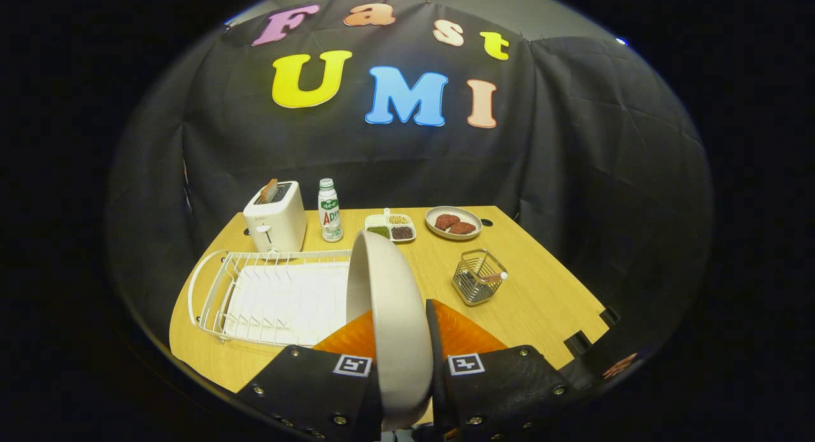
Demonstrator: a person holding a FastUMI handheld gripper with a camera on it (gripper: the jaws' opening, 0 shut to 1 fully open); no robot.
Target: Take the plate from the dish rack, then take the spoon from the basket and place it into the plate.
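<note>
Tongs (400, 359) clamped on plate (391, 314) — upright, beside rack (255, 295)

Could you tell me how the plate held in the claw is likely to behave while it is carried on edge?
The plate looks rigid and glazed, so it may slip between the claw fingers, which pinch it on edge. It is probably ceramic, hence fairly heavy and breakable if dropped on the table. Set down on its rim, it could roll.

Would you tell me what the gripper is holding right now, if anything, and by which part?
The gripper is shut on the plate, held on edge by its lower rim between the two fingers, above the table beside the dish rack.
</note>
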